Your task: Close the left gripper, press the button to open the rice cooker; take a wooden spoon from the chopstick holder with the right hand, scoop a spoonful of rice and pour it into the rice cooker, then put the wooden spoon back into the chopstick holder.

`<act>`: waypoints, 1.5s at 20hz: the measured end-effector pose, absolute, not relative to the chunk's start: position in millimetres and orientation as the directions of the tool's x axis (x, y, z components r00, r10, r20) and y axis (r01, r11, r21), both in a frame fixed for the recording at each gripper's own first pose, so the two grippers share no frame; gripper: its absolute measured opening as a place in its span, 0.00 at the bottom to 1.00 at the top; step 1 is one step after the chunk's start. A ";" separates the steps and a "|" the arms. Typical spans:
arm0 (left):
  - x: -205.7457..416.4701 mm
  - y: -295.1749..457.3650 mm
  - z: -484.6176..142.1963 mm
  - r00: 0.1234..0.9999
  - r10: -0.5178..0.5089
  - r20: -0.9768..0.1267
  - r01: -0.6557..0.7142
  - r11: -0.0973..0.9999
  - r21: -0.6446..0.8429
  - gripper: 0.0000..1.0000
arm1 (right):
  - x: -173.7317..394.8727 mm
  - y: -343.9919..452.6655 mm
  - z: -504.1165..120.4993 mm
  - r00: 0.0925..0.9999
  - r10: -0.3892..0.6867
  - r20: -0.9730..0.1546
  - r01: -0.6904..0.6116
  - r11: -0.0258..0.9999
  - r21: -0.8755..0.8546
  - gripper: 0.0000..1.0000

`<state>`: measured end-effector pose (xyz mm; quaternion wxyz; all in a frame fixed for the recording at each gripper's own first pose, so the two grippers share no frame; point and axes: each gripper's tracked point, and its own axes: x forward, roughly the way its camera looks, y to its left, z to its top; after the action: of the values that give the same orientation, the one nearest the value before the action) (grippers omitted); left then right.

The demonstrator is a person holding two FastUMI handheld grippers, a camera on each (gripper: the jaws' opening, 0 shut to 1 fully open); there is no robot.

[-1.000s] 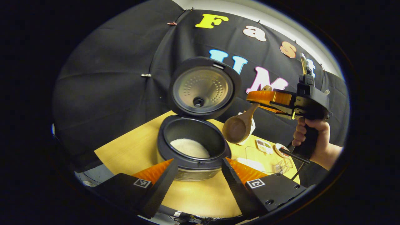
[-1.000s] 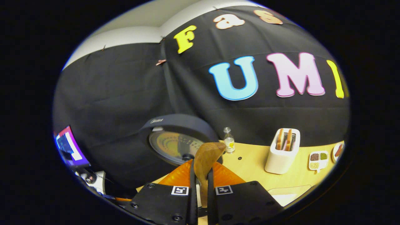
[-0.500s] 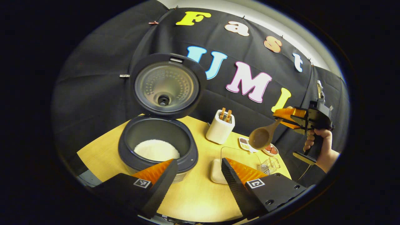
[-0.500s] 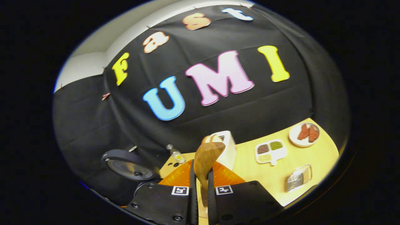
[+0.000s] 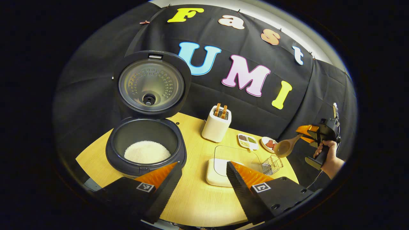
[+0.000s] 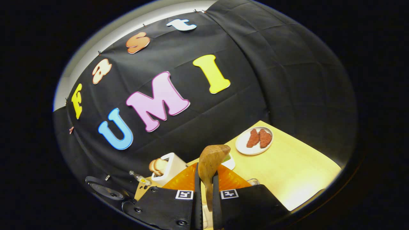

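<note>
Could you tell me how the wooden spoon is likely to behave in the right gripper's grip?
The wooden spoon looks rigid, so it should not flex. Held by its handle with the bowl hanging out, it could pivot. The empty bowl probably adds little weight.

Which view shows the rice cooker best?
The left gripper view: the rice cooker stands whole there, lid raised, white rice in its pot. The right gripper view catches just a dark part of it at the lower left edge.
</note>
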<state>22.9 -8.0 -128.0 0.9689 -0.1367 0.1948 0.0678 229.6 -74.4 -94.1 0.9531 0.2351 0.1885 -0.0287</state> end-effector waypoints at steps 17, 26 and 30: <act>26.8 -29.2 -88.4 0.872 0.353 -0.338 -0.405 0.910 -0.093 0.95 | 258.0 -127.4 -230.6 0.836 -0.004 -0.549 0.287 0.856 0.430 0.17; 19.6 34.5 -30.1 0.835 0.506 -0.218 -0.543 0.821 -0.174 0.95 | 257.6 -131.2 -208.9 0.875 -0.023 -0.483 0.274 0.846 0.457 0.57; 10.2 80.8 35.1 0.809 0.587 -0.029 -0.586 0.804 -0.099 0.95 | 231.5 -162.1 -176.4 0.894 -0.173 -0.412 0.342 0.859 0.381 0.98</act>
<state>10.2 80.8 35.1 0.9498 -0.0515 -0.0013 0.3087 231.5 -162.1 -176.4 0.9461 0.2281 0.1851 -0.1363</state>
